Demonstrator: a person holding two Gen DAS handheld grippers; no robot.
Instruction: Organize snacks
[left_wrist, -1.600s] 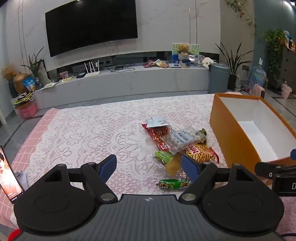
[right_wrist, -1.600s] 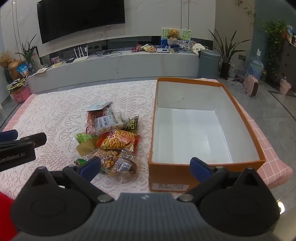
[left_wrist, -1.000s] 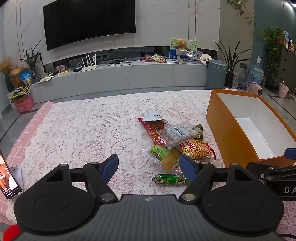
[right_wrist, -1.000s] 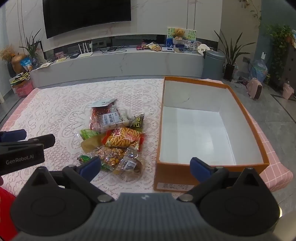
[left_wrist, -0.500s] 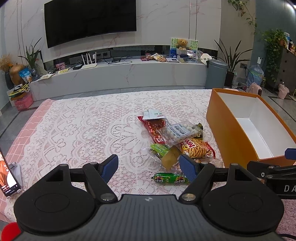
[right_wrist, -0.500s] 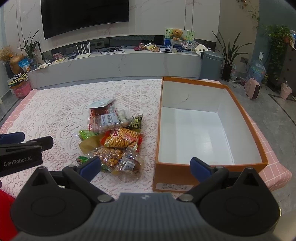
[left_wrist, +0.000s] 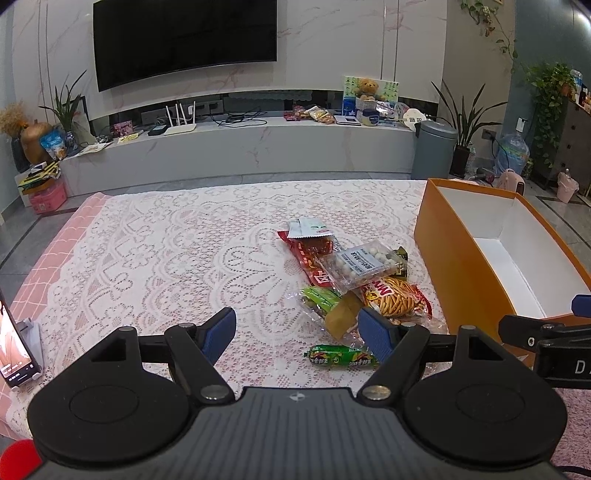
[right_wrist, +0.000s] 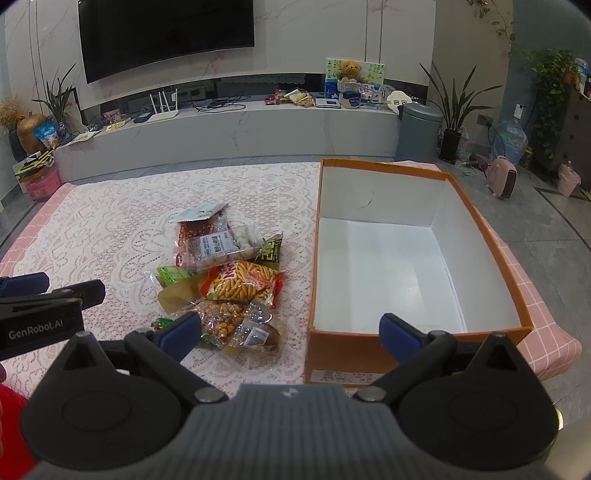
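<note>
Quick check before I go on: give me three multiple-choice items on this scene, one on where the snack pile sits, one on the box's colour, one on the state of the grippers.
1. Where is the snack pile relative to the box?
A. inside it
B. on the lace cloth beside it
C. on the floor

2. What colour is the outside of the box?
A. orange
B. blue
C. green

3. What state are the left gripper and the right gripper in?
A. both shut on snacks
B. one holds the box
C. both open, holding nothing

Answers: 1 B, the packets lie on the cloth left of the box; 2 A, orange outer walls, white inside; 3 C, both sets of fingers are spread with nothing between them.
</note>
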